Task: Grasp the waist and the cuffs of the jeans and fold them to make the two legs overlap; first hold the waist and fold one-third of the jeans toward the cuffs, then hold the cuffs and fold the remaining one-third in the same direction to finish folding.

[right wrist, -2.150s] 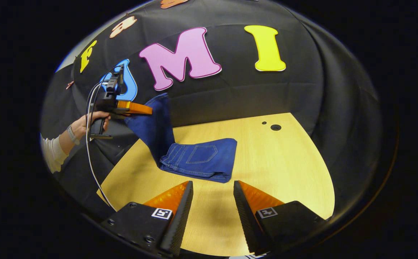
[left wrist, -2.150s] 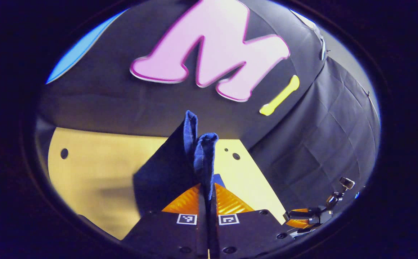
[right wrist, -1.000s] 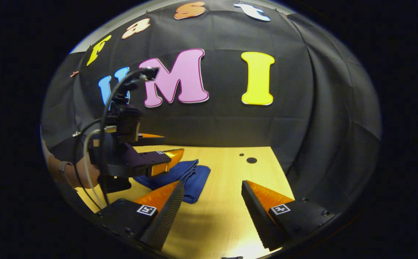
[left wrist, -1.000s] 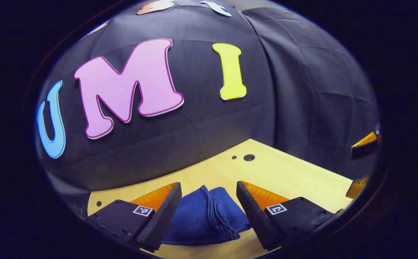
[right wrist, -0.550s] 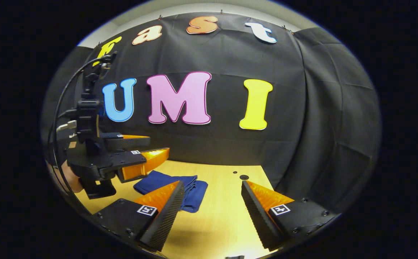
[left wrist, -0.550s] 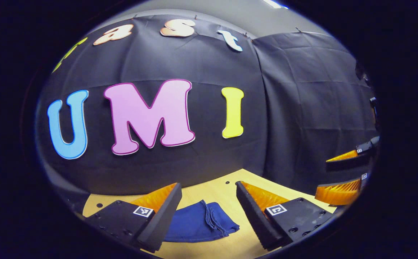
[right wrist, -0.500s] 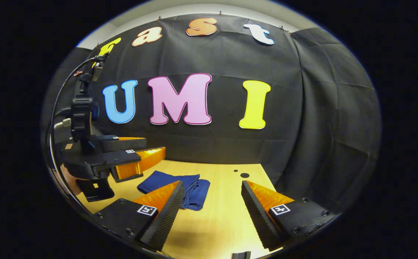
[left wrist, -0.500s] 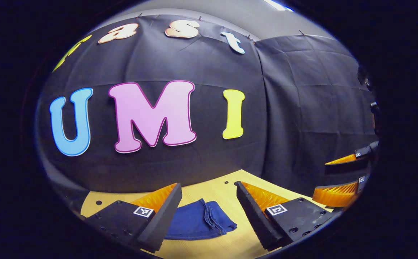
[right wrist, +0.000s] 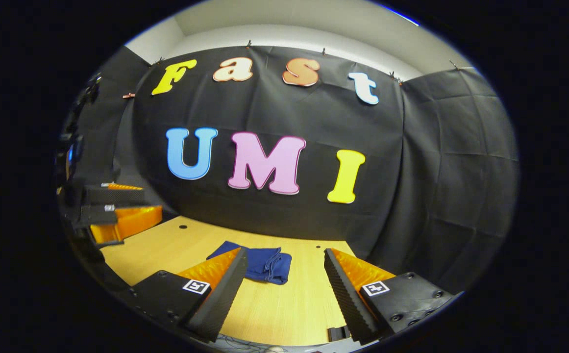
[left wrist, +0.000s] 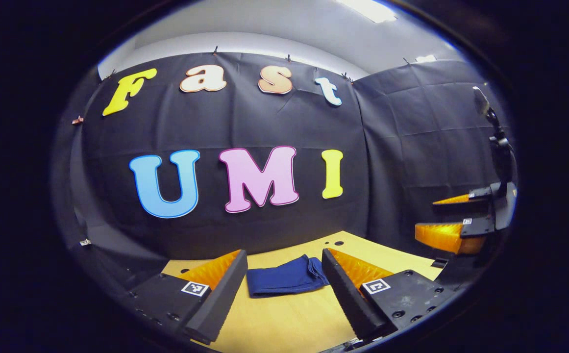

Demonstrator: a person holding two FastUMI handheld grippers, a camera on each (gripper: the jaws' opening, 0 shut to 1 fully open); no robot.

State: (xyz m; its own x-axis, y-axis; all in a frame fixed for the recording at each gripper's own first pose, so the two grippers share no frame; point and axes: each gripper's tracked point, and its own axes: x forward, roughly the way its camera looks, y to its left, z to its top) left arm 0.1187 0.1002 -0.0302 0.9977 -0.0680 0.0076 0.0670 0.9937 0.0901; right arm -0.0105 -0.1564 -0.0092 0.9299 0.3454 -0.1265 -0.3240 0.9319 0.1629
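The blue jeans (left wrist: pixel 286 280) lie folded into a small flat packet on the wooden table (left wrist: pixel 289 318), ahead of my left gripper (left wrist: pixel 284 267), which stands open and holds nothing. In the right gripper view the same folded jeans (right wrist: pixel 264 264) rest on the table (right wrist: pixel 284 309) just beyond my right gripper (right wrist: pixel 284 267), also open with nothing between its fingers. Both grippers are pulled back from the cloth and apart from it. The right gripper (left wrist: pixel 453 220) shows at the far right of the left gripper view, and the left gripper (right wrist: pixel 117 215) at the far left of the right gripper view.
Small round holes (left wrist: pixel 333 243) mark the tabletop near the black cloth wall behind it. Another hole (right wrist: pixel 182 227) sits at the table's far left in the right gripper view. Bare wood lies between the jeans and both grippers.
The left gripper let go of the lifted jeans end, leaving it laid over the folded packet. Both grippers then drew back and tilted up, so the jeans look smaller and farther away.
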